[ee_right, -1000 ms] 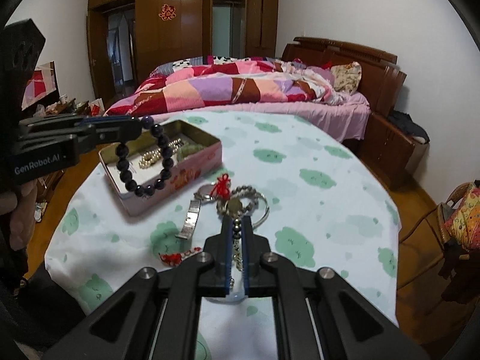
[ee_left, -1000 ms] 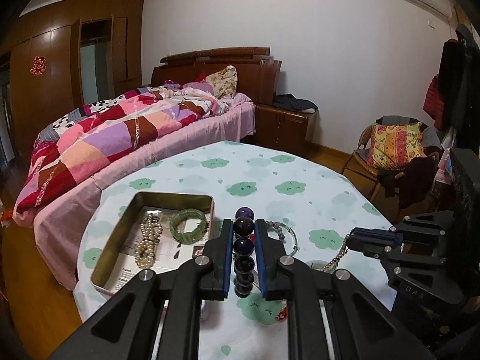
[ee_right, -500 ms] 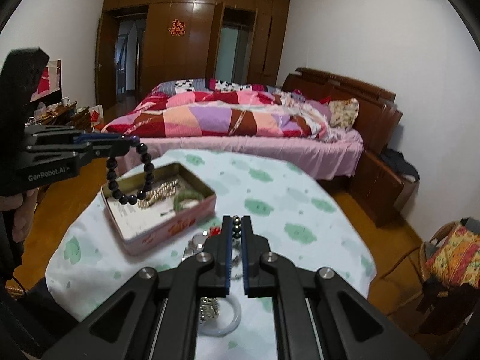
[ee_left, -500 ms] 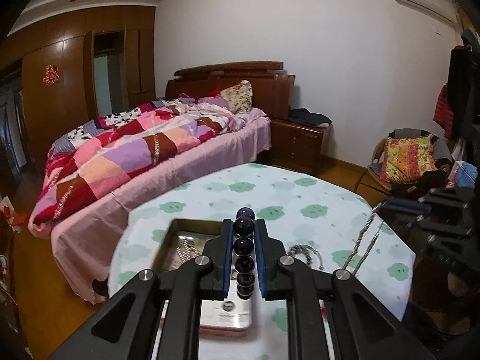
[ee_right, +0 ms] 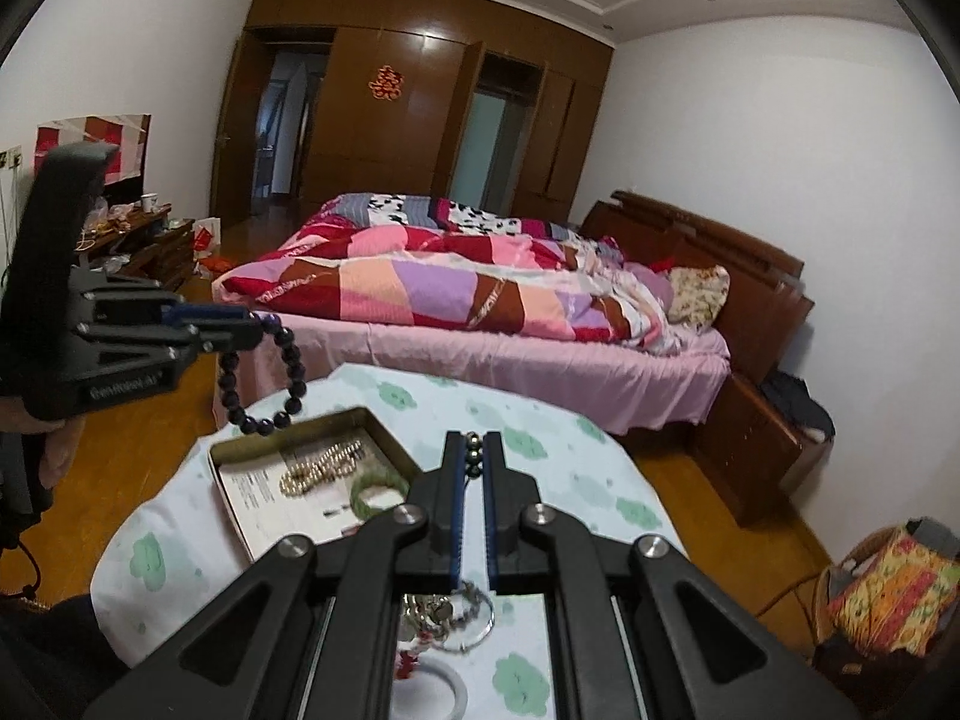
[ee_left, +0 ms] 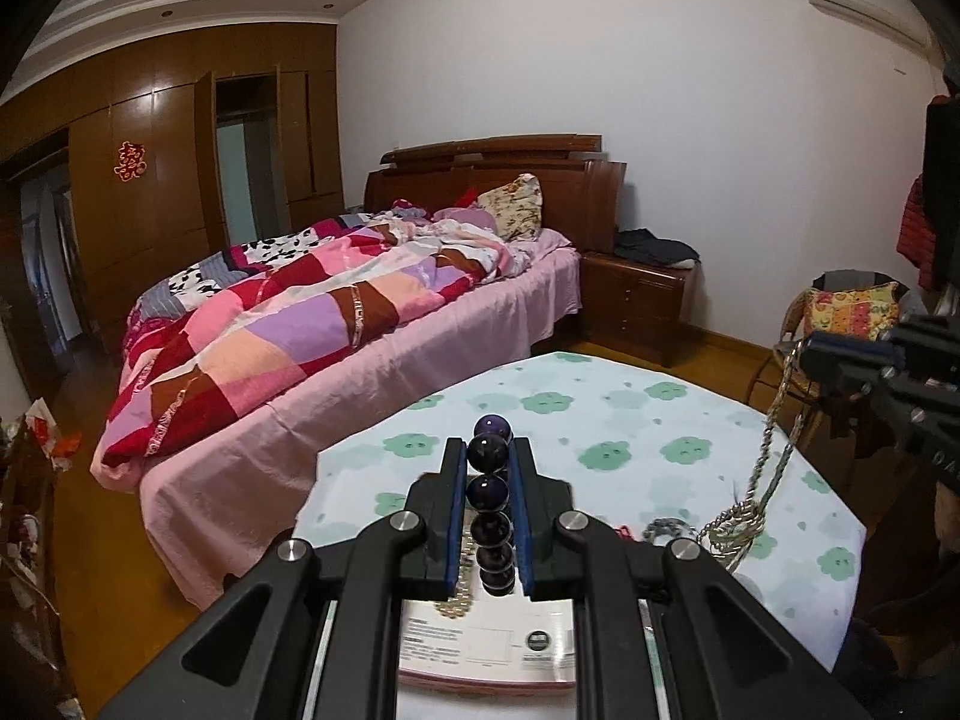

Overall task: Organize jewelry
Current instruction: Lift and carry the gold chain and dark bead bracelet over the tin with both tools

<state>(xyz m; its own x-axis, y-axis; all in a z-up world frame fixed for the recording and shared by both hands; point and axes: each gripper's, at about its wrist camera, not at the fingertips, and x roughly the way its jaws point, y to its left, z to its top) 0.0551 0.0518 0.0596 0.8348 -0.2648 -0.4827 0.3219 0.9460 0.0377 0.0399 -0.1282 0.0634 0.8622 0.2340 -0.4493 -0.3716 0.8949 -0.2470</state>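
- Dark bead bracelet (ee_right: 264, 378) hangs in the air over the tabletop's (ee_left: 630, 420) left edge, pinched in the left gripper's (ee_left: 491, 480) fingers.
- Silver chain (ee_left: 765, 468) dangles from the right gripper's (ee_right: 474, 462) fully closed fingers.
- Tin box (ee_right: 240, 450) below holds a pearl string (ee_right: 321, 468) and a green bangle (ee_right: 378, 489).

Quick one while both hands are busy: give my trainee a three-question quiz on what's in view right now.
1. True or false: the left gripper is shut on the dark bead bracelet.
2. What hangs from the right gripper? A) silver chain B) green bangle C) pearl strand
3. Name two pieces already lying in the tin.

Key:
1. True; the beads sit between its pads and the loop dangles above the tin.
2. A; the silver chain hangs down over the cloud-print tablecloth.
3. The pearl strand and the green bangle.
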